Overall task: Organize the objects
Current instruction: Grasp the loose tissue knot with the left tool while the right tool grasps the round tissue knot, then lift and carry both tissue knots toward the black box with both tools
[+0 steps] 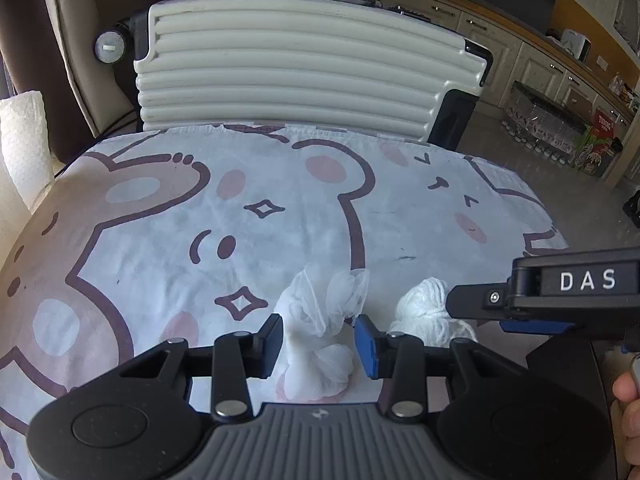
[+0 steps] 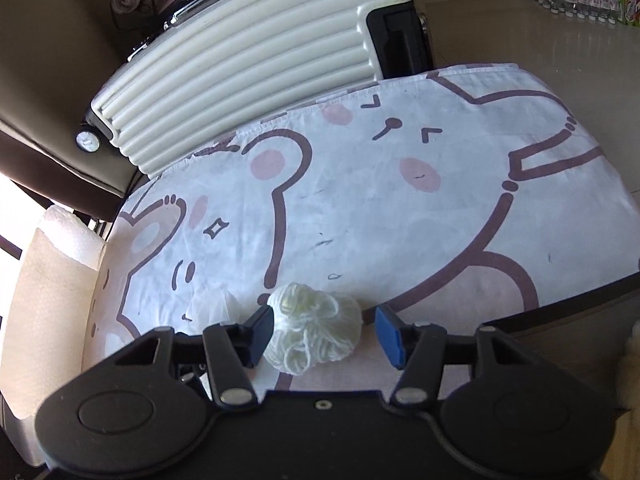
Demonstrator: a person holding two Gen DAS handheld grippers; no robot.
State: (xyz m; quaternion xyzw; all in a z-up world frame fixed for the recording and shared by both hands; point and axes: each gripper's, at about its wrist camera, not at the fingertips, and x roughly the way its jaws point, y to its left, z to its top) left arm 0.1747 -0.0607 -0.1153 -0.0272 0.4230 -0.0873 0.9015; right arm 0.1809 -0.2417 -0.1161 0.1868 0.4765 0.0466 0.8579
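Both grippers sit low over the near edge of a table spread with a cartoon bear cloth [image 1: 168,248]. In the left wrist view the left gripper [image 1: 319,346] has its jaws partly apart, one on each side of a crumpled white mesh bundle [image 1: 316,344]. The bundle fills most of the gap, yet a sliver of cloth shows beside each pad, so the pads do not appear to press on it. Just to its right lies a ball of white yarn [image 1: 424,312], and the right gripper's black body reaches in over it from the right edge of that view.

In the right wrist view the right gripper [image 2: 320,334] straddles the same yarn ball [image 2: 316,332]. Its left pad sits at the yarn's edge, while a clear strip of cloth separates the yarn from the right pad, so the jaws stand apart and nothing is clamped. A bit of the mesh bundle shows just left of this gripper. Both objects lie close to the table's near edge.

Beyond them the cloth is bare all the way to its far hem, giving open surface ahead of either tool. A roll of paper towel [image 1: 24,148] stands off the left side of the table. Right behind the far hem a white ribbed suitcase [image 1: 296,64] lies on its side, with black corners and a wheel, closing off that edge. To the right the table drops to open tiled floor [image 2: 540,24], where packs of bottles [image 1: 540,128] line the cabinets.
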